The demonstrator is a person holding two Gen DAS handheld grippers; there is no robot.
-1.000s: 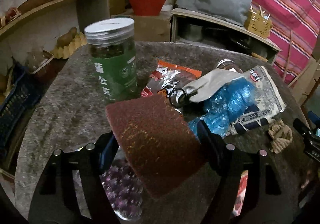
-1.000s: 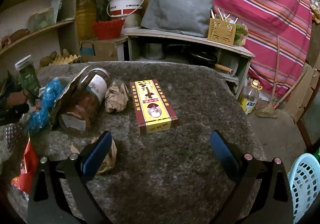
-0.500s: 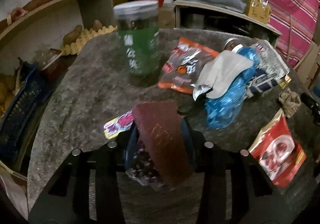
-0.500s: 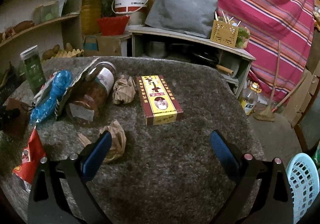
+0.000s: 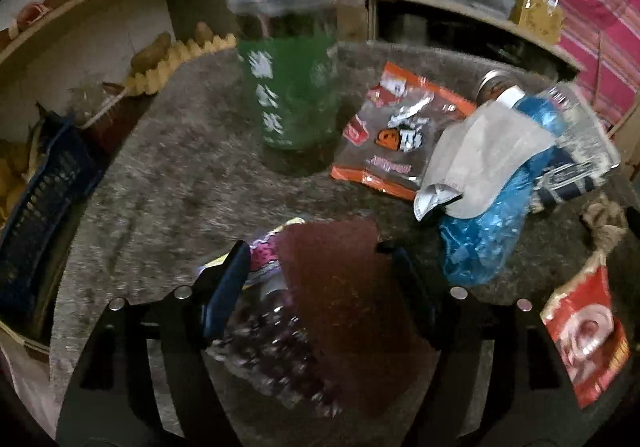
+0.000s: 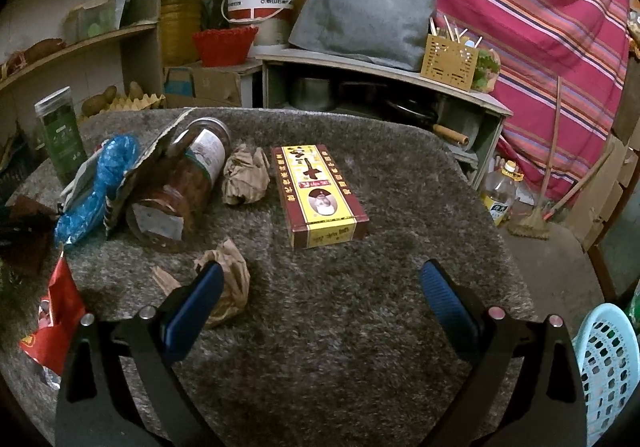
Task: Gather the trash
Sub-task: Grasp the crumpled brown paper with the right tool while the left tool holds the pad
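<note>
Two grippers work over a grey table (image 6: 360, 347) littered with trash. At its left edge the left gripper (image 5: 316, 279) has just been opening its jaws; they now stand fairly wide, with a brown pad (image 5: 344, 299) and a purple wrapper (image 5: 276, 347) lying between them, apparently released rather than gripped, though blur hides pad contact. Near the front edge the right gripper (image 6: 320, 295) hangs with jaws wide and empty. Nothing visibly collected: an orange packet (image 5: 400, 135), blue bag (image 5: 488, 223), red packet (image 5: 580, 335), green jar (image 5: 292, 87), fallen jar (image 6: 180, 191), two paper wads (image 6: 244, 179) and a box (image 6: 316, 195) remain on the table. A blue basket (image 6: 608, 367), beside the right edge, shows no contents from here. Judged progress: early, nearly all pieces left.
</note>
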